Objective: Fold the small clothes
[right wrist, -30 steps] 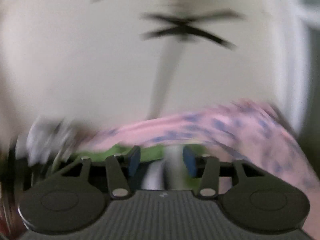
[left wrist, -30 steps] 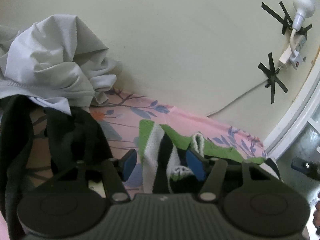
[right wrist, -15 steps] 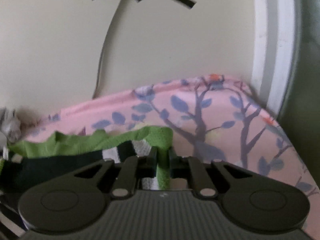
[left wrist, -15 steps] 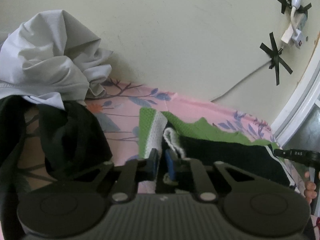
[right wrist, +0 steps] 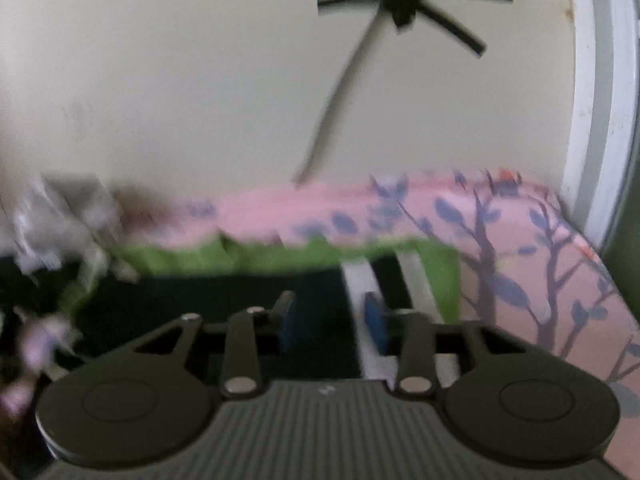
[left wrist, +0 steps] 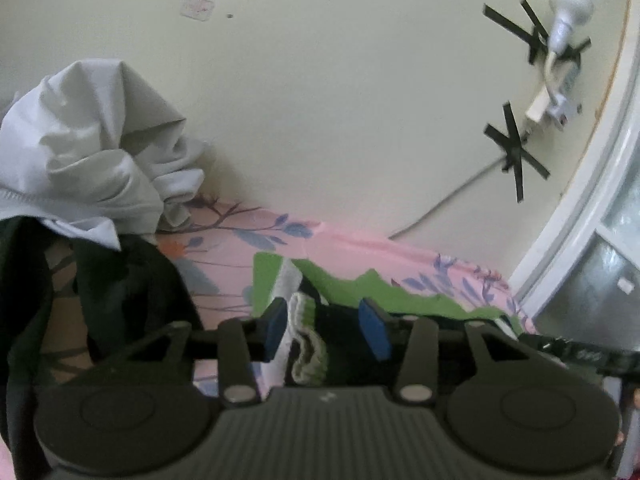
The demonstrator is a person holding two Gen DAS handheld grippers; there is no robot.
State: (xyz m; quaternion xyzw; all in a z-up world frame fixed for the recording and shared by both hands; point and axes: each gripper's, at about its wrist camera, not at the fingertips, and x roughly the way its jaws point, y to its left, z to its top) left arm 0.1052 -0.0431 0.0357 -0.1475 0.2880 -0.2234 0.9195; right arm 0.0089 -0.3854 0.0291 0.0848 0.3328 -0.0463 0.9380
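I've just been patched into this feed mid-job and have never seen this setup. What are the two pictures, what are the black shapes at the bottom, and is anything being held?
Each picture comes from a fisheye camera on a hand-held two-finger tool, looking forward along its blue-padded fingers. The black shapes at the bottom are the tool bodies. No robot arm; a person carries both. The left tool is open over the ribbed cuff of a green, white and black knit garment lying on a pink floral sheet. A crumpled grey cloth and dark clothing sit to its left. The right tool is also open, above the same garment; that view is blurred. Nothing is held.
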